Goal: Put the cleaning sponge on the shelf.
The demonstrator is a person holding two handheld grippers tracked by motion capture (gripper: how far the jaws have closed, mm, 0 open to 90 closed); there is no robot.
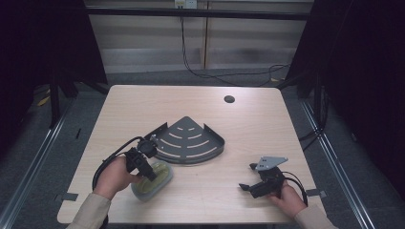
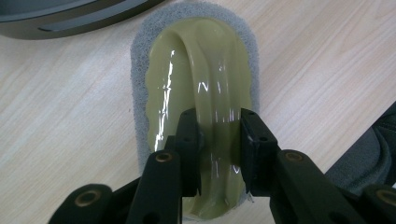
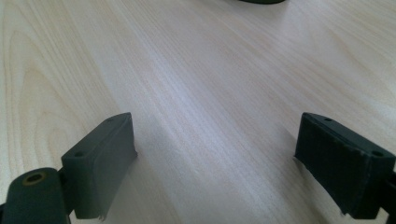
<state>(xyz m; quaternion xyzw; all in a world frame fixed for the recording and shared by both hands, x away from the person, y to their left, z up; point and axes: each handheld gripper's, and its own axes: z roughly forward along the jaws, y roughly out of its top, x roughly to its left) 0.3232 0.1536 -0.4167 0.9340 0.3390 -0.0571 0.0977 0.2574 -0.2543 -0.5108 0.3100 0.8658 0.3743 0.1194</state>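
Two hand-held grippers, one scrubber, one rack, one table.

Left hand-held gripper (image 1: 143, 167) at the near-left of the table (image 1: 248, 124): jaws clamped on the raised handle ridge of the scrubber (image 2: 201, 93), one pad on each side of the ridge. Scrubber is a glossy, olive-yellow, translucent plastic top on a grey, coarse foam pad, oval outline, lying flat on the table. In the high view its long axis runs diagonally, near-left to far-right, far end toward the rack; in the left gripper view it runs straight away from the jaws.

Right hand-held gripper (image 1: 253, 183) at the near-right, well apart from the scrubber: jaws wide apart, holding nothing, low over bare wood. Grey three-cornered plate on top.

Rack (image 1: 191, 140) just beyond the scrubber, mid-table: dark metal, fan-shaped quarter-circle tray with curved slots and a low rim, point facing away.

Table top is pale wood grain with rounded corners and one round hole (image 1: 229, 99) toward the far edge.
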